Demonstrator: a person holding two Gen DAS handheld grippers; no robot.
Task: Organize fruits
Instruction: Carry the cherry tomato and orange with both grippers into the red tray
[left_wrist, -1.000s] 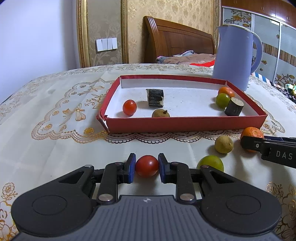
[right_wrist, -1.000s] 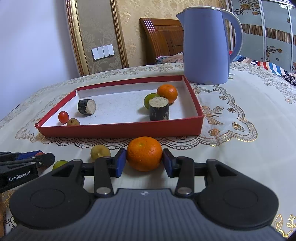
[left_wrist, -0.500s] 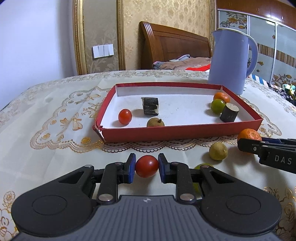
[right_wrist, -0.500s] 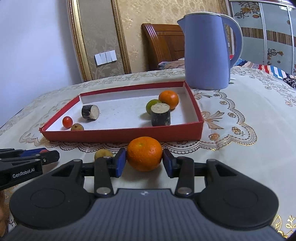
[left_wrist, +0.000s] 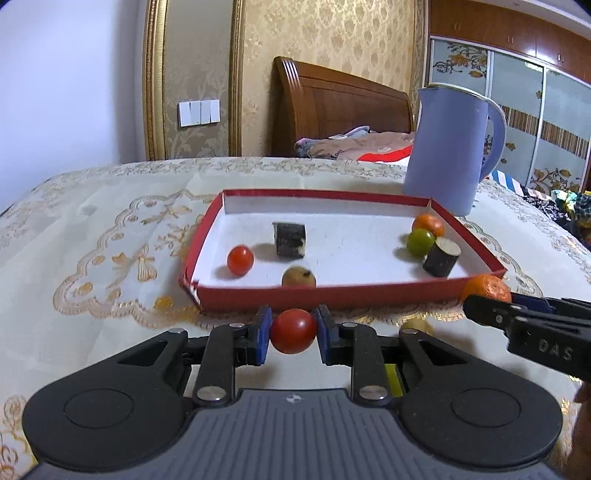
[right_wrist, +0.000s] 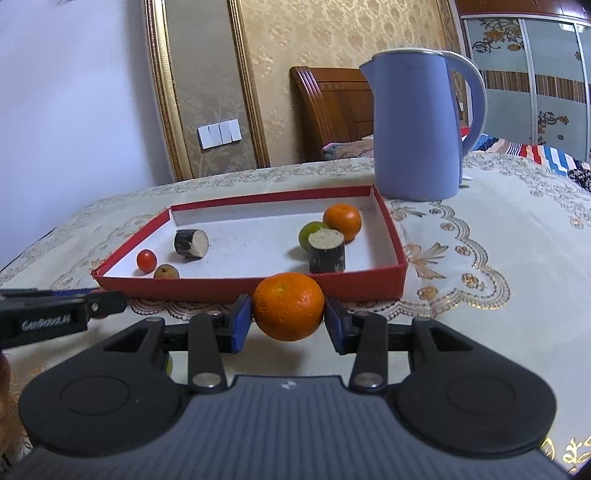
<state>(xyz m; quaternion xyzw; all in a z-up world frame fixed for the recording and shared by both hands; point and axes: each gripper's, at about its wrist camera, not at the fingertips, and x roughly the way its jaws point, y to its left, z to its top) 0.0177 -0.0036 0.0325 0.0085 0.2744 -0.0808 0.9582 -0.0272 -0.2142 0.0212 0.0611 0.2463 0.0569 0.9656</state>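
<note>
Now both pieces of fruit are off the tabletop (right_wrist: 498, 229) and closer to the red tray (left_wrist: 332, 293) than a second ago, when they sat lower and the tray's front wall lay farther off. The left tongs (left_wrist: 292, 330) are clamped on a small tomato (left_wrist: 293, 331), which hangs just short of the tray's near wall. The right tongs (right_wrist: 288, 319) are clamped on an orange (right_wrist: 288, 306), also held right in front of that wall. Neither grip has loosened over the second.

Inside the tray already lie another tomato (left_wrist: 240, 260), a brownish fruit (left_wrist: 298, 277), a green fruit (left_wrist: 420, 242), a second orange (right_wrist: 342, 222) and two dark stubs (right_wrist: 327, 251) that look like cut cane, though the view is too coarse to be sure. The carry seems nearly done: each fruit probably needs only to clear the wall and be set beside its like, tomato to the left, orange to the right.
</note>
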